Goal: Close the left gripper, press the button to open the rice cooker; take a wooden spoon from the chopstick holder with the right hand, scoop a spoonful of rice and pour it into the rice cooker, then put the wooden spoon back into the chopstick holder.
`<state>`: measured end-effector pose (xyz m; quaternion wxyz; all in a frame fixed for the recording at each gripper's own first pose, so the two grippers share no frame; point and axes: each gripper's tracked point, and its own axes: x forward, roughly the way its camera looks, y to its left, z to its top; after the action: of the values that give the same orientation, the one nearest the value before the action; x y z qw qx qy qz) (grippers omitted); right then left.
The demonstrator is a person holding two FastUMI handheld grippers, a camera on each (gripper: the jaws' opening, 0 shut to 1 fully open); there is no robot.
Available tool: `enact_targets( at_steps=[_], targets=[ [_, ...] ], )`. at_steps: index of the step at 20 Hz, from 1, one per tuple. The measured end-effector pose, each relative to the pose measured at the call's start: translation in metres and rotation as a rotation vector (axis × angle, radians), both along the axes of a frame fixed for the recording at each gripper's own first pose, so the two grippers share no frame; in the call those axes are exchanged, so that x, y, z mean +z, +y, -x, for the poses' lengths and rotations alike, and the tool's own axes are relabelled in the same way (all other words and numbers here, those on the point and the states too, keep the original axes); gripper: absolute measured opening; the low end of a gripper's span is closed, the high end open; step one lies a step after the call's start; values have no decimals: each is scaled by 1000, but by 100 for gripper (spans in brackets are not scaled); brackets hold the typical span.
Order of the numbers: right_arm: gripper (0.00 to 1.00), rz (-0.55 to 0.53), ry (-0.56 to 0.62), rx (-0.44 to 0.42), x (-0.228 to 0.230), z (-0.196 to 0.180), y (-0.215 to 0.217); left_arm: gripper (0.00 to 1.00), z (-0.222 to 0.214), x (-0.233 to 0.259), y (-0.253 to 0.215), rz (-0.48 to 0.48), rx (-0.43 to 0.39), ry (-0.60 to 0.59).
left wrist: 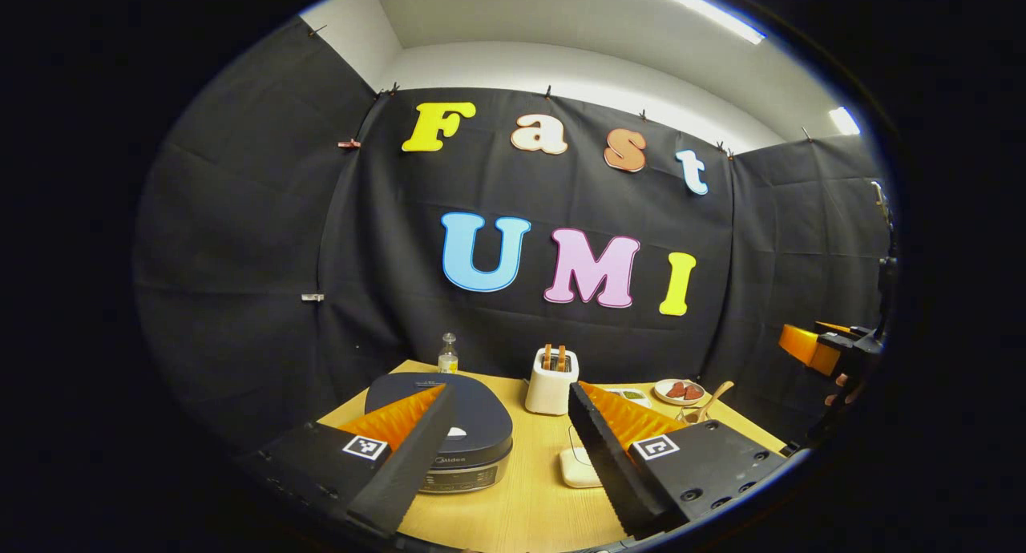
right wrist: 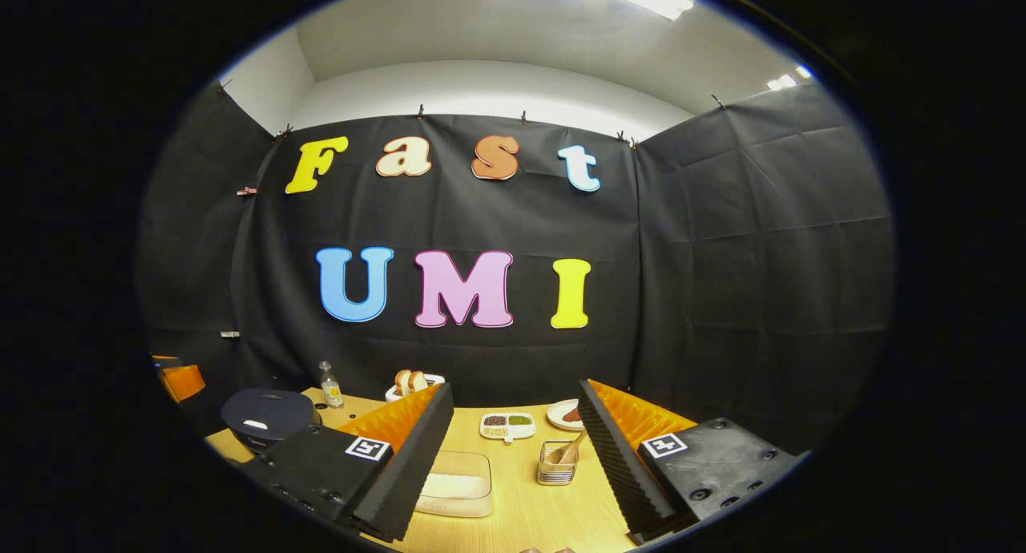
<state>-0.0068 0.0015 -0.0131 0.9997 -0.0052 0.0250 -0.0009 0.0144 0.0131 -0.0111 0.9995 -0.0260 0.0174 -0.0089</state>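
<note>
Left gripper [left wrist: 513, 437] hung above the desk's [left wrist: 521, 505] near edge, jaws wide apart, nothing between them, not touching anything. The rice cooker [left wrist: 469, 433] sat at the desk's left side, lid down, partly behind the left finger in the left gripper view; in the right gripper view it [right wrist: 268, 417] showed at the desk's far left corner. A small bottle [left wrist: 448, 354] stood at the back-left corner behind the cooker. A white toaster [left wrist: 552, 381] with two slices in its slots stood near the back edge, middle. A small white item [left wrist: 579, 466] lay on the desk in front of the toaster, between the left gripper's fingers; could not tell what it was. Right gripper [right wrist: 513, 445] also hung over the near edge, jaws wide apart, empty. Between its fingers in the right gripper view: the chopstick holder [right wrist: 556, 465], a wire basket, mid-desk, with the wooden spoon [right wrist: 566, 450] leaning in it, bowl end up. Just left of the holder, a clear container of rice [right wrist: 455, 485] sat nearer the front edge, partly hidden by the left finger. Behind them, a white divided dish [right wrist: 506, 425] with small portions, and a plate [right wrist: 565, 414] with something red on it toward the back edge. In the left gripper view the right gripper [left wrist: 830, 349] and the hand [left wrist: 842, 393] holding it showed off the desk's right edge; the spoon [left wrist: 712, 401] and plate [left wrist: 680, 391] sat at the back-right part.
</note>
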Motion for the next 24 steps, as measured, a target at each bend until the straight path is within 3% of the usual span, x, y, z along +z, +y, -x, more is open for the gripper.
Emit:
enact_targets(
  at_steps=[12, 16, 21, 24],
  targets=[
    [98, -11, 91, -27, -40, -34, -34, 90, -46, -11, 11, -60, 56, 99],
    [98, -8, 111, -6, -51, -52, -39, 65, -70, -22, 29, -86, 107, 163],
    [99, -43, 123, 10, -58, -74, -48, 23, -89, -41, 48, -82, 140, 262],
    [98, -58, 143, 14, -67, -81, -54, 7, -98, -60, 61, -52, 161, 327]
  ],
)
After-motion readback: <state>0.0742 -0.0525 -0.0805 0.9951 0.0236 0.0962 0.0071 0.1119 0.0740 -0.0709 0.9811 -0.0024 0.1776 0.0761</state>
